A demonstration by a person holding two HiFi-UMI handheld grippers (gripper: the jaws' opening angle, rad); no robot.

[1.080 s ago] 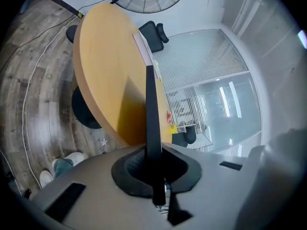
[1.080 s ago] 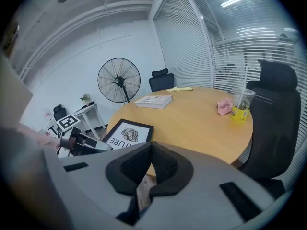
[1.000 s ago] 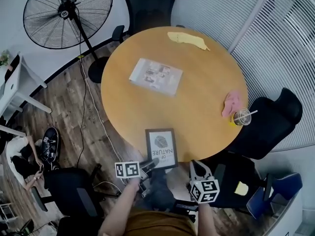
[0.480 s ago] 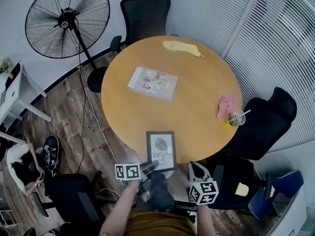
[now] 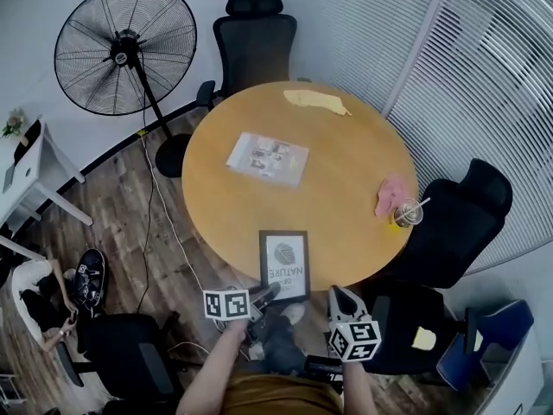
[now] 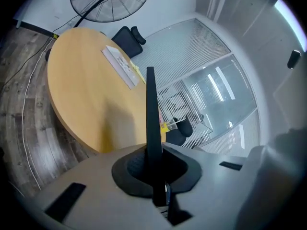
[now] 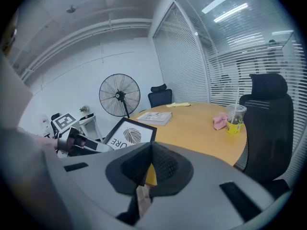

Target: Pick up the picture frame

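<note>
Black frame [image 5: 284, 265] at lower centre we pinch with left gripper [image 5: 269, 293]; right gripper [image 5: 339, 295] fingers are pressed together.

Brown shirt [image 5: 270, 396], grey left gripper [image 5: 270, 290], right gripper [image 5: 340, 294], marker cubes [image 5: 226, 303] [image 5: 356, 339]

On my feed the black-framed picture frame [image 5: 284, 264] is over the near edge of the round wooden tabletop [image 5: 337, 171]. The white printed booklet [image 5: 267, 157] lies behind it, the yellow cloth [image 5: 316, 101] at the far edge, and the pink cloth [image 5: 388, 195] just beside the clear plastic cup [image 5: 406, 213] on the right.
</note>
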